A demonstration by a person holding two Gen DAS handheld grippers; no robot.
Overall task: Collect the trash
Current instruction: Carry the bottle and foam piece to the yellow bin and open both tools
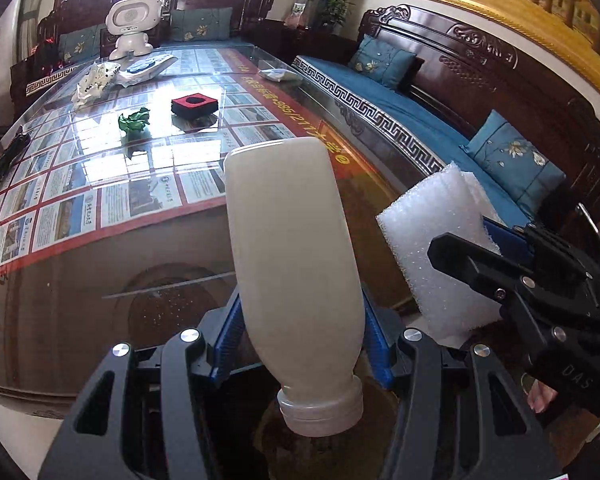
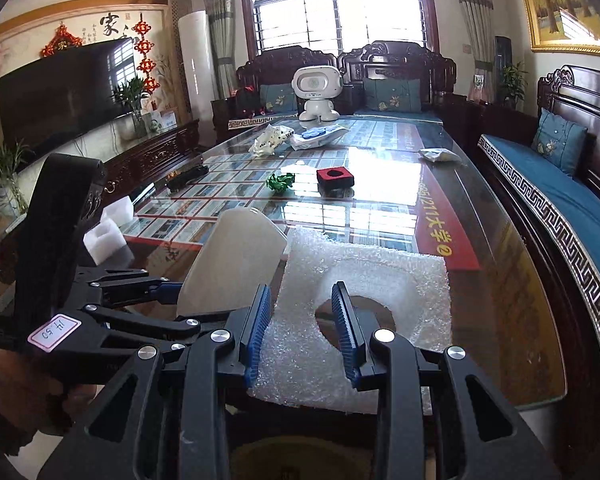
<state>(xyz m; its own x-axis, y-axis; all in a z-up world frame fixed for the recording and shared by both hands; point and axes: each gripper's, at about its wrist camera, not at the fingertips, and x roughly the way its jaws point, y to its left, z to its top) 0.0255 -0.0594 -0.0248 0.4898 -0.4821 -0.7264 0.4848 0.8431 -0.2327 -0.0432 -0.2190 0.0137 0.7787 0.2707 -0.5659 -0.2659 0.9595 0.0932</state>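
Observation:
My left gripper (image 1: pixel 300 298) is shut on a milky plastic bottle (image 1: pixel 292 248), cap end toward the camera, blue pads (image 1: pixel 230 336) pressing both its sides. Over the near end of the glass table, my right gripper (image 2: pixel 302 292) is shut on a white foam sheet (image 2: pixel 364 276) with a round hole. Both hover side by side: the foam (image 1: pixel 436 248) and right gripper (image 1: pixel 480 240) show at the right of the left wrist view, the bottle (image 2: pixel 236 260) and left gripper (image 2: pixel 188 304) at the left of the right wrist view.
On the glass table (image 2: pixel 380 216) lie a green crumpled wrapper (image 2: pixel 280 181), a red and black foam box (image 2: pixel 335 177), a white crumpled bag (image 2: pixel 270 139), a blue-white packet (image 2: pixel 320 135) and a white pouch (image 2: pixel 439 155). White foam blocks (image 2: pixel 106 240) sit at its left edge. A toy robot (image 2: pixel 318 92) stands at the far end. A blue-cushioned bench (image 2: pixel 572 200) runs along the right.

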